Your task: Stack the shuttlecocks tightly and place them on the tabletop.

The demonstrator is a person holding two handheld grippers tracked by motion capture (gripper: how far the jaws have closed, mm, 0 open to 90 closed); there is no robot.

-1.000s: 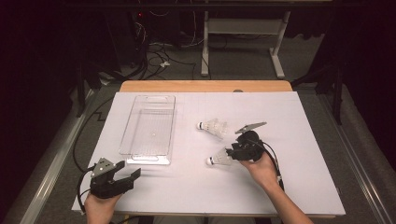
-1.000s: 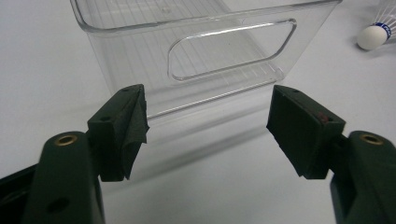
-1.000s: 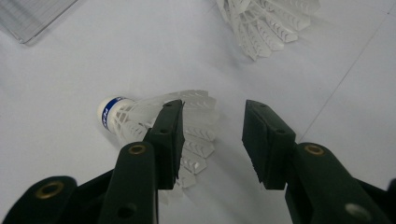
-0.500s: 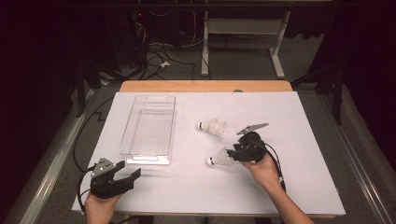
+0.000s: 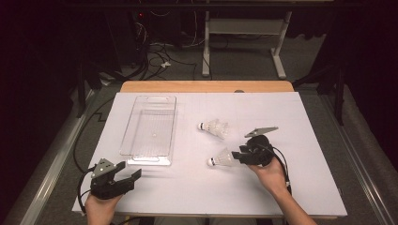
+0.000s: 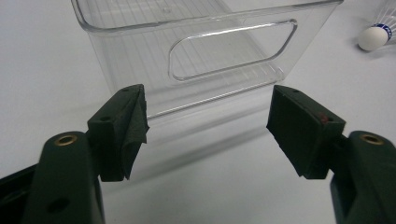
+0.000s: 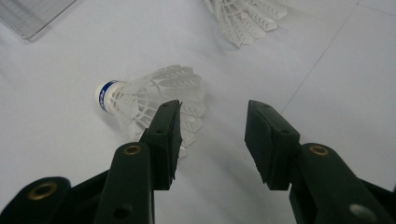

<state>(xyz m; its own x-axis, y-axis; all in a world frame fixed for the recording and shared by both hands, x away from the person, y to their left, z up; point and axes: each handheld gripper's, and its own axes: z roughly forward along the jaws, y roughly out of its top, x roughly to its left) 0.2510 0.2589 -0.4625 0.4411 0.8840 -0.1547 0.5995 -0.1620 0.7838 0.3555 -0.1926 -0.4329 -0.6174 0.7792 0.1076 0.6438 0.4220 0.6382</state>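
Left gripper idle, jaws spread, nothing held; clear bin just ahead of it on tabletop. Right gripper jaws parted, empty; near shuttlecock lies at its left jaw, skirt touching jaw tip, not yet between jaws. Step, as judged: approach for grasp. Next: shift left, straddle skirt, close. Second shuttlecock ahead, apart; nothing blocks.

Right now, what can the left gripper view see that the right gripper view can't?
The left gripper view looks at the end wall of the clear plastic bin with its handle slot, framed by the left gripper, jaws wide apart. The right gripper view has the right gripper, jaws open beside a shuttlecock, plus a second shuttlecock. Both see the white table.
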